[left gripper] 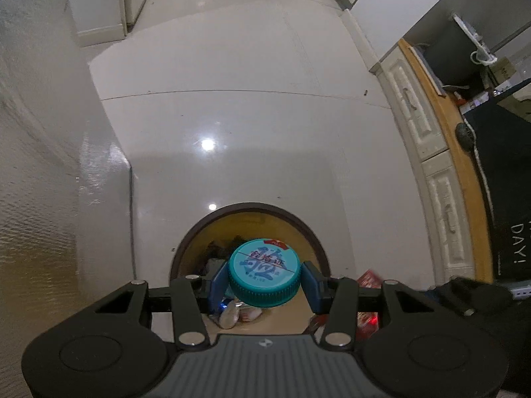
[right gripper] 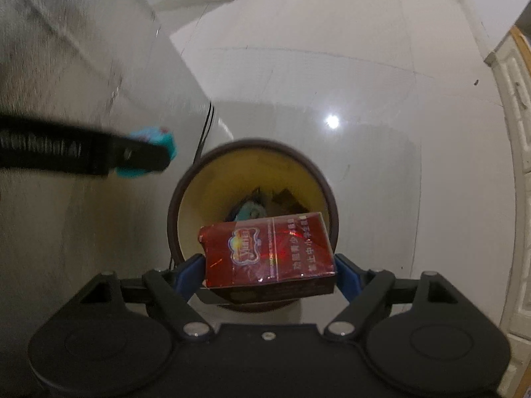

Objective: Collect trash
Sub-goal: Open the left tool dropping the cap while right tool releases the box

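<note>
Over the bin [right gripper: 255, 172], both claws pointed steeply down at its mouth, each carrying one piece of trash. Judged: both held there so a release would fall inside, not onto the floor [left gripper: 232, 116].

L claw [left gripper: 264, 282]: blue pads [left gripper: 217, 282] clamped on opp. sides of a teal jar [left gripper: 264, 273], lid facing cam. Side grip on the ribbed rim probably chosen bc the rim gives flat-ish purchase on a round item. In R wrist view the jar sat off to the left of the bin rim, so L claw may need to shift inward before letting go.

R claw [right gripper: 269, 272]: spread wide around a red cigarette pack [right gripper: 268, 255], held across its long dimension, hence the wide span. L-side pad touched the pack; R-side pad appeared to stand just clear, so grip looked loosened, pack at point of release. Pack hung directly above the bin opening.

Appearance:
- Jar: teal, round, ribbed edge, printed label w/ red mark; unreadable.
- Pack: glossy red, cellophane glare, gold emblem, white text on side; edges sl. crumpled.
- Bin: dark rim, yellow inside, already has mixed trash at bottom.
</note>
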Tool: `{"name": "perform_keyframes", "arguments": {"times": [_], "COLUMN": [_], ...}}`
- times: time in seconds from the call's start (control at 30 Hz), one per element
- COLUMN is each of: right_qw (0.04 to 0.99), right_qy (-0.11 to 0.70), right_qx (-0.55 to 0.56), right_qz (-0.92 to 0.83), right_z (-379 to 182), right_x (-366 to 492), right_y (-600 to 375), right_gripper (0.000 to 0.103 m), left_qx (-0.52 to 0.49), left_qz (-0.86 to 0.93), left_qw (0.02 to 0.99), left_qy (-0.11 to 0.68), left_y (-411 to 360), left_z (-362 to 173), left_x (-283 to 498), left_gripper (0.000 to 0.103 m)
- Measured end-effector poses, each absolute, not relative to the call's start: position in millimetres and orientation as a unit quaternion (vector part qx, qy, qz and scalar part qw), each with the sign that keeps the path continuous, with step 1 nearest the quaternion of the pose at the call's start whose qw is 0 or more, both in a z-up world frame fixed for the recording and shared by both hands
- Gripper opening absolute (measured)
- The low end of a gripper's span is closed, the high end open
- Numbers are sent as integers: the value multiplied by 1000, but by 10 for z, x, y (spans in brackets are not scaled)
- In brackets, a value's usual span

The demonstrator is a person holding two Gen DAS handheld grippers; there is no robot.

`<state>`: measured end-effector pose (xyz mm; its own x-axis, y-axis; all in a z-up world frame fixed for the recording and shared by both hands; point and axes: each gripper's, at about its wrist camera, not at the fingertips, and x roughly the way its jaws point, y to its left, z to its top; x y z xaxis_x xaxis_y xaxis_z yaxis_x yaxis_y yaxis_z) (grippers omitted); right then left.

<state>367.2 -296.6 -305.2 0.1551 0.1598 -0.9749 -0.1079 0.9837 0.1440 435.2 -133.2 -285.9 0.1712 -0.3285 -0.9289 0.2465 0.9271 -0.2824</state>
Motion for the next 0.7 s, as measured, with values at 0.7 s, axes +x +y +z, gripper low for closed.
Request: {"name": "perform_keyframes", "arguments": {"times": [0.7], "right_qw": [725], "right_qy": [676], "right_qx": [-25], "right_qz": [129], "right_z": [-3236], "right_x": [3570], "right_y": [-2910], "right_gripper": [103], "left_qx": [-22], "left_qz": [-177], "left_qw": [760], "left_qy": [625], "left_y": [-1340], "left_z": [-3043], "left_x": [4337], "left_gripper": [90]}}
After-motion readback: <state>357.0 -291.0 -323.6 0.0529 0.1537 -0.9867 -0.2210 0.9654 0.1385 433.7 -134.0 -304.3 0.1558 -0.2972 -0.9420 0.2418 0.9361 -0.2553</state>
